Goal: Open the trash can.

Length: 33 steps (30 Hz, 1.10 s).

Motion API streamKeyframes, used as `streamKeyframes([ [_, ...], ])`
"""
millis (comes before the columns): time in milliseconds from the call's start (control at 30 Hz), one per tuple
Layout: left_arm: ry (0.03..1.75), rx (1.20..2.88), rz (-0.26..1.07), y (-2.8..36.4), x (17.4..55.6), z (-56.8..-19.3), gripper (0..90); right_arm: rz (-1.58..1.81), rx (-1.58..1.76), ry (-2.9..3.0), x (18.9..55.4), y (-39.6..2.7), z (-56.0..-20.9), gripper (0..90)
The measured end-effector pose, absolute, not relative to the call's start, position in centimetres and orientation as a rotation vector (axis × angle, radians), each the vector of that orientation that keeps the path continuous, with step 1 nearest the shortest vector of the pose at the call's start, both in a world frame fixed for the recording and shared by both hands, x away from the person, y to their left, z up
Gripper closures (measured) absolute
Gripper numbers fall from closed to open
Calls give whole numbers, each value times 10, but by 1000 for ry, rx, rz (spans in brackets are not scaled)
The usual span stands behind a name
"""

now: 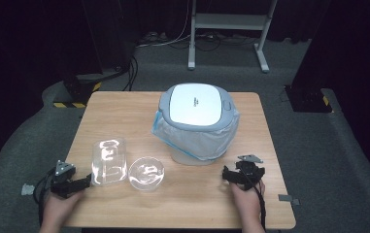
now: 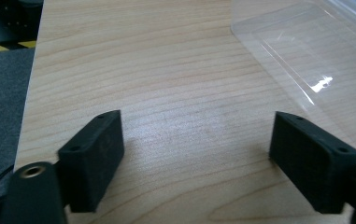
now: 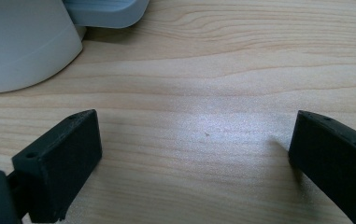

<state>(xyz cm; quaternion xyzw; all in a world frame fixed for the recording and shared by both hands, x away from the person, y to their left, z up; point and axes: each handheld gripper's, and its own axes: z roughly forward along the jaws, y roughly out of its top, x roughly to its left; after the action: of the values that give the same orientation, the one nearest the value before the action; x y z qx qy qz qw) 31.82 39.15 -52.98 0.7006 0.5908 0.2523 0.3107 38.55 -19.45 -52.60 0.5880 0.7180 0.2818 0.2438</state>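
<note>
Clear rectangular container (image 1: 109, 161): near table's (image 1: 124, 109) front-left corner, just beside left gripper (image 1: 78, 184), whose jaws gape empty; round clear bowl (image 1: 146, 174) alongside; right gripper (image 1: 231, 175), front-right, likewise spread, empty.

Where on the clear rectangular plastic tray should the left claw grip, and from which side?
Likely the clear rectangular tray by its near-left rim, from the left: the left claw, jaws open, sits beside that thin edge, while the round clear bowl crowds its right.
</note>
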Motion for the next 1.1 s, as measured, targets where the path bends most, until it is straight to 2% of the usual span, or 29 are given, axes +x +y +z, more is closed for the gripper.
streamKeyframes([
  [100, 1561, 1855, 667, 392, 318, -530, 141, 771, 1616, 1955, 385, -194, -526, 36],
  [167, 1559, 1875, 666, 391, 318, -529, 144, 772, 1614, 1943, 383, -196, -525, 90],
  [300, 1584, 1894, 629, 396, 312, -524, 161, 778, 1617, 1937, 380, -197, -524, 134],
  [367, 1603, 1872, 609, 401, 308, -519, 169, 781, 1612, 1939, 379, -198, -523, 162],
  [400, 1598, 1848, 617, 405, 302, -511, 169, 787, 1616, 1932, 378, -198, -523, 213],
  [633, 1524, 1812, 638, 402, 289, -485, 176, 811, 1588, 1945, 376, -200, -521, 312],
  [733, 1463, 1814, 579, 390, 290, -473, 149, 824, 1577, 1955, 375, -199, -521, 346],
  [967, 1385, 1822, 573, 361, 296, -459, 148, 841, 1536, 1965, 371, -196, -520, 393],
  [1033, 1356, 1830, 562, 349, 301, -454, 154, 859, 1519, 1967, 370, -196, -518, 414],
  [1100, 1327, 1835, 560, 335, 305, -450, 211, 879, 1508, 1961, 369, -197, -517, 446],
])
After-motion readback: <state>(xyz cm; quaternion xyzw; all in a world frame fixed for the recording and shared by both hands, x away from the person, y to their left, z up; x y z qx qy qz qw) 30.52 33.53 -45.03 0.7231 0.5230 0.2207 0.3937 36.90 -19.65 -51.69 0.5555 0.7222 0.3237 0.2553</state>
